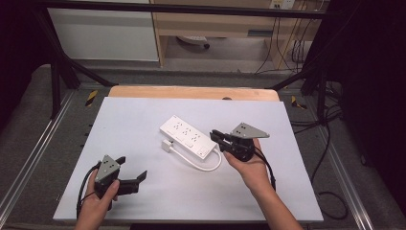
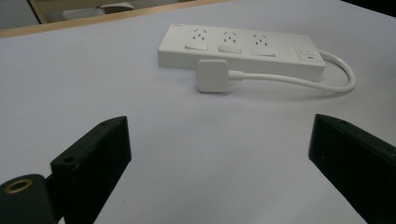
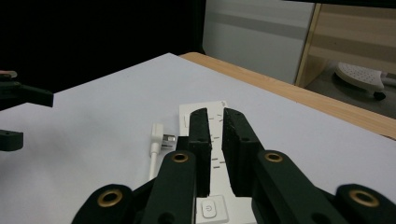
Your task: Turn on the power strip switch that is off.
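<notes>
Nearest me, my left gripper (image 1: 129,178) waits wide apart by the table's (image 1: 143,115) front left corner, holding nothing. Farther in, my right gripper (image 1: 216,135) hovers nearly closed, empty, over the white power strip's (image 1: 186,136) switch end mid-table; I'd descend squarely, its plug (image 2: 211,75) lying unplugged beside it.
</notes>
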